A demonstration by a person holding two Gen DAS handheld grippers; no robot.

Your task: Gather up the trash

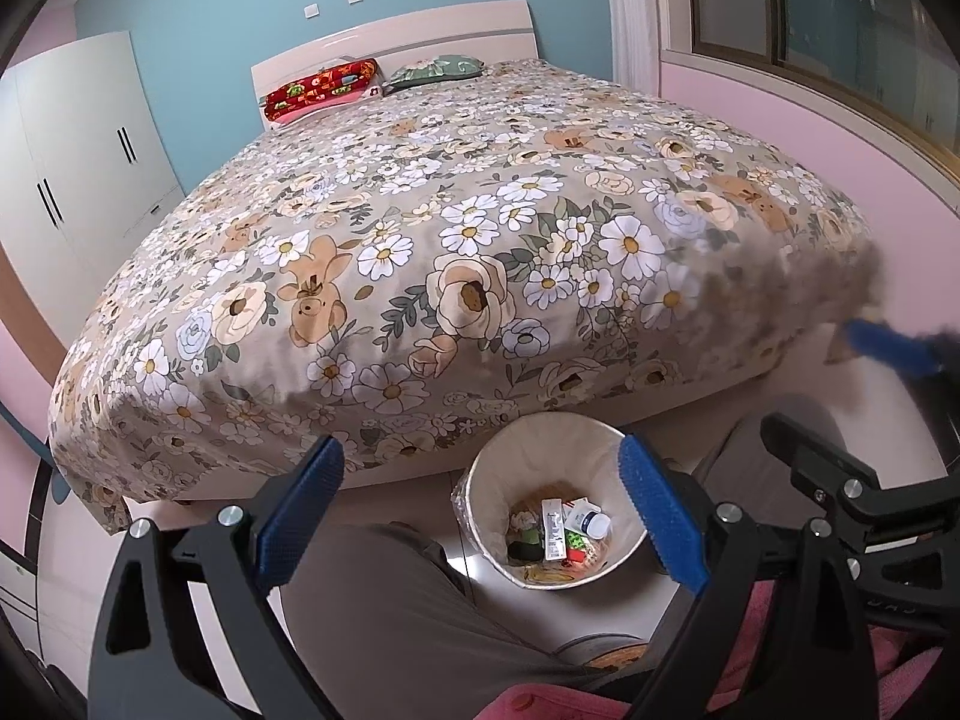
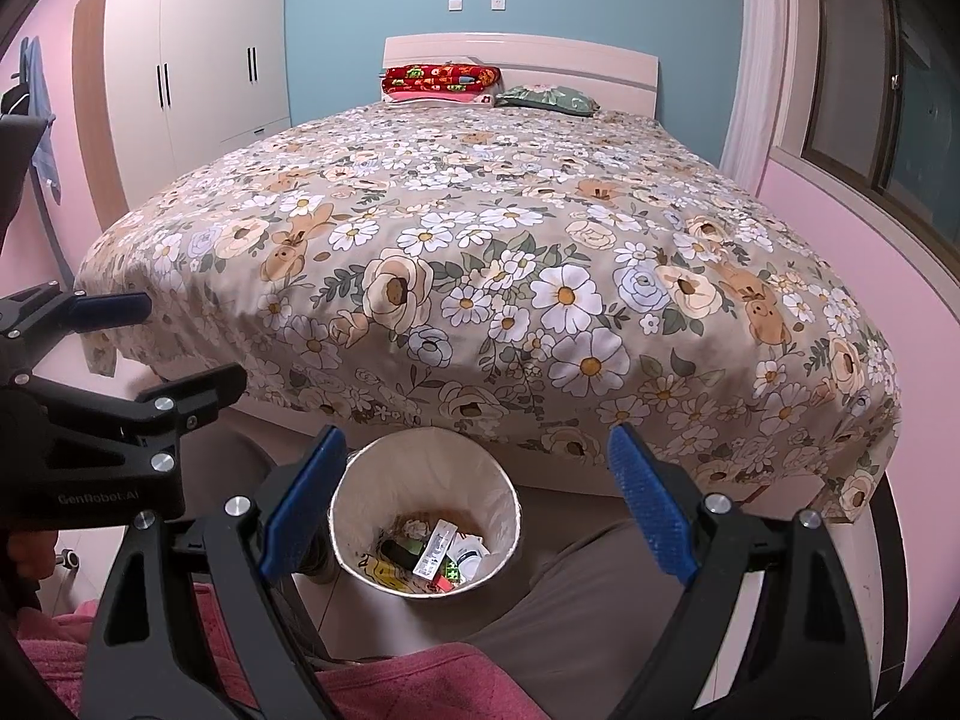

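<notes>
Nearest the lens: both sets of tongs wide apart and empty, left gripper (image 1: 480, 516), right gripper (image 2: 477, 501). "GenRobot.AI" legible on the left one's body. Just beyond, between grey-trousered knees: white bin (image 2: 360, 480), trash (image 2: 435, 552) inside jumbled, labels unreadable. Farther: floral bed (image 2: 480, 252), foot corner blurred.

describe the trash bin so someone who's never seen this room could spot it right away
Find the big bed with the floral cover. On the floor at its foot end stands the trash bin, round, white and open-topped. It is the only container there, with tubes and wrappers lying inside.
</notes>
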